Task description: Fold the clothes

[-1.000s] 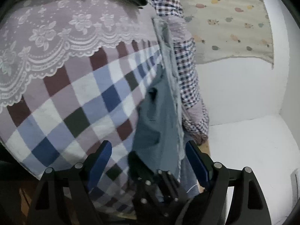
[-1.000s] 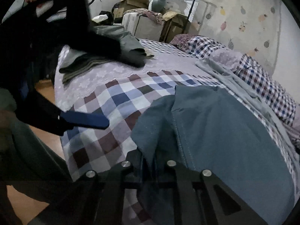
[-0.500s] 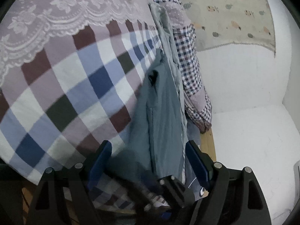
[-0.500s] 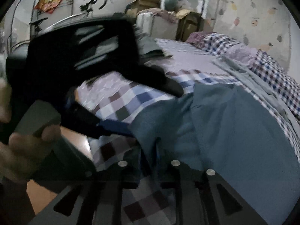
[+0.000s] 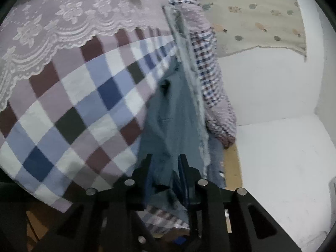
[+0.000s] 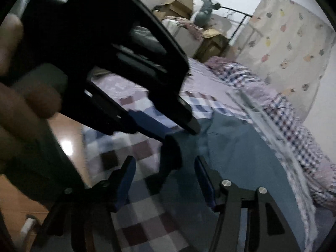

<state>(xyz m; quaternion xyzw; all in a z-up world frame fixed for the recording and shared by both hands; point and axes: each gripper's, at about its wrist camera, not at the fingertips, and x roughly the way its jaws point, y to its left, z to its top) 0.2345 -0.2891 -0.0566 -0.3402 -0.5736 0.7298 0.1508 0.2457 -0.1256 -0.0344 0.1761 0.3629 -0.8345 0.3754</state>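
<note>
Bed (image 5: 69,109) in checked cover carries a blue-grey garment (image 5: 174,113).

Our left gripper (image 5: 164,166) points a little downward, its two dark fingers standing close together and closing, with a fold of blue-grey cloth (image 5: 174,115) caught between them. From the right wrist view we see this same left gripper reaching in from the upper left, held in our left hand (image 6: 19,96), whose fingers wrap the handle at the left edge. Our right gripper (image 6: 164,175) tilts downward, its jaws opening; its blue-padded fingers (image 6: 126,176) stand well apart, pressing on nothing.
</note>
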